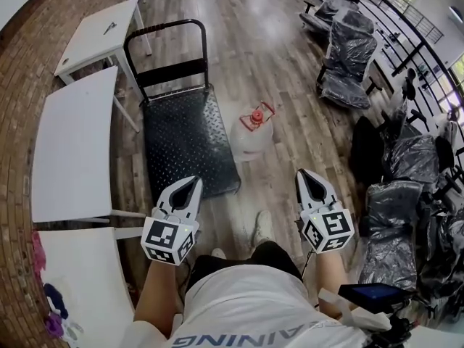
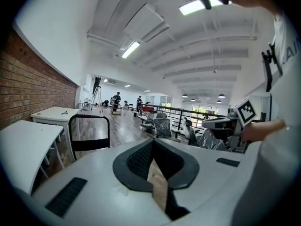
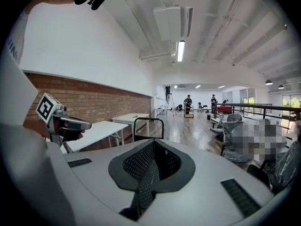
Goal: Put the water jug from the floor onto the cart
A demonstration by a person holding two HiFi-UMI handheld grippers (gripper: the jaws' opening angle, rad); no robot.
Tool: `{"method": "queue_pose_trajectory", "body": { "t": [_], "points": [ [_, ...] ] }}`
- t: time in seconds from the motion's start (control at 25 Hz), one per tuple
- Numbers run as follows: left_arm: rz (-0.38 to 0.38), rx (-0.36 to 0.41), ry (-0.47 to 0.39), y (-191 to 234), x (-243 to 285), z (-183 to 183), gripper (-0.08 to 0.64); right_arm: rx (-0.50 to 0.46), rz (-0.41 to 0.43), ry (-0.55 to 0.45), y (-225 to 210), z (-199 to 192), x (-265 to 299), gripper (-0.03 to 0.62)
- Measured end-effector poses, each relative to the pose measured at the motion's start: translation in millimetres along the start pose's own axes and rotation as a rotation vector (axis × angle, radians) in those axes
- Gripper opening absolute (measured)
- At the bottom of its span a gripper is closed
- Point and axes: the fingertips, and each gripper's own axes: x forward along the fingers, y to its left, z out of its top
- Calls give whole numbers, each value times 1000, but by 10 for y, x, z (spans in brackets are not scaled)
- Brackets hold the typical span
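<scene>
The water jug (image 1: 255, 133), clear with a red cap and red handle, stands on the wooden floor just right of the cart. The cart (image 1: 185, 140) has a black checker-plate deck and a black upright handle (image 1: 168, 38) at its far end. My left gripper (image 1: 194, 183) hangs over the cart's near right corner, its jaws together and nothing in them. My right gripper (image 1: 304, 174) is to the right of the jug and nearer to me, also shut and empty. The cart handle (image 2: 89, 131) shows in the left gripper view and, as cart handle (image 3: 149, 126), in the right gripper view. The jug is hidden in both.
White tables (image 1: 76, 151) line the brick wall on the left. Plastic-wrapped chairs (image 1: 348, 56) and black bagged items (image 1: 395, 216) stand along the railing on the right. The person's shoe (image 1: 262, 227) is on the floor below the jug.
</scene>
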Motion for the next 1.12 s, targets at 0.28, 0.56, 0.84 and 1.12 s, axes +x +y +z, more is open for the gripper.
{"method": "queue_pose_trajectory", "body": {
  "t": [0.28,0.56,0.84,1.12],
  "points": [
    [27,0,22,-143,875,243,1,22,21,-16,-862,120,448,5],
    [51,5,33,-343,1788,566,2,41,84,-25,-1643,257,950,5],
    [71,25,86,-434,2285,612,2,81,116,-20,-2149,216,1334,5],
    [54,12,88,-81,2586,660,2,82,115,6,-2124,190,1723,5]
  ]
}}
